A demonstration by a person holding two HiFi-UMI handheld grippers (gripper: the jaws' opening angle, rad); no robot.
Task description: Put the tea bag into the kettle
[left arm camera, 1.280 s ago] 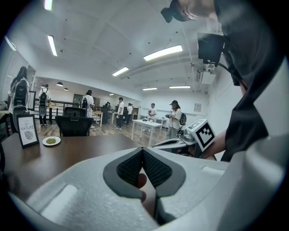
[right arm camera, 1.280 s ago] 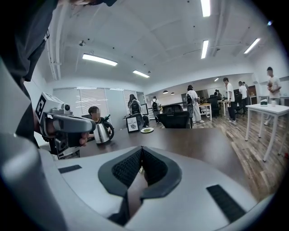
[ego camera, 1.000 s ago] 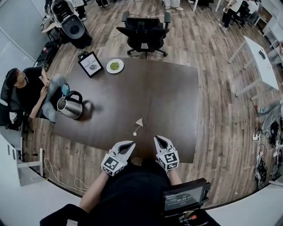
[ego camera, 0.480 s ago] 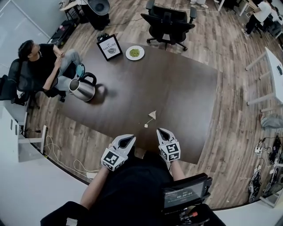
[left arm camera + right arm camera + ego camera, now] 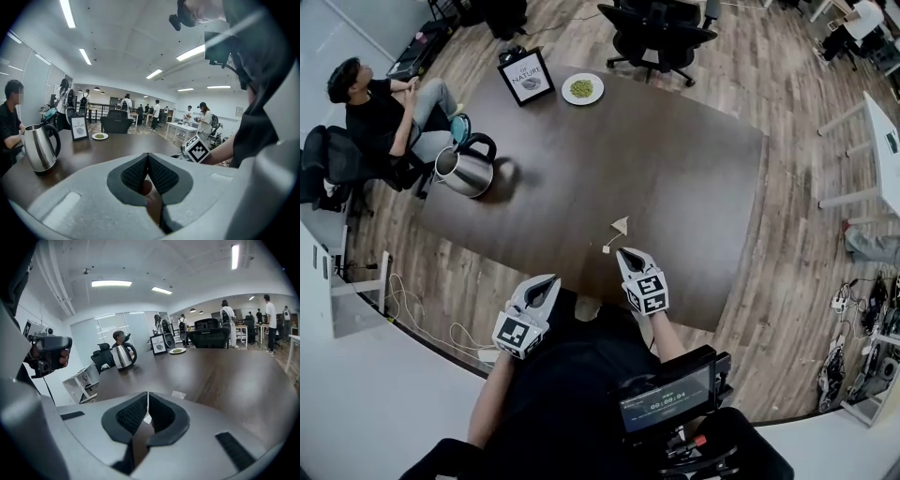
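Observation:
A pale tea bag (image 5: 621, 225) lies on the dark table (image 5: 684, 159) near its front edge, its string running to a small white tag (image 5: 606, 250). The steel kettle (image 5: 463, 170) with a black handle stands at the table's left edge, far from both grippers; it also shows as the kettle (image 5: 40, 147) and the kettle (image 5: 123, 356). My right gripper (image 5: 627, 253) is shut and empty, its tips just beside the tag. The tea bag (image 5: 178, 394) lies just past them. My left gripper (image 5: 549, 280) hangs shut and empty over the front edge, to the tag's left.
A framed sign (image 5: 525, 77) and a white plate (image 5: 582, 88) of green food sit at the table's far end. A person (image 5: 380, 103) sits right beside the kettle. Black office chairs (image 5: 656, 28) stand beyond the table, a white desk (image 5: 886, 141) to the right.
My right gripper has come forward and down until its tips are next to the tea bag's tag. The left gripper has drifted left, away from the tea bag. Both stayed shut.

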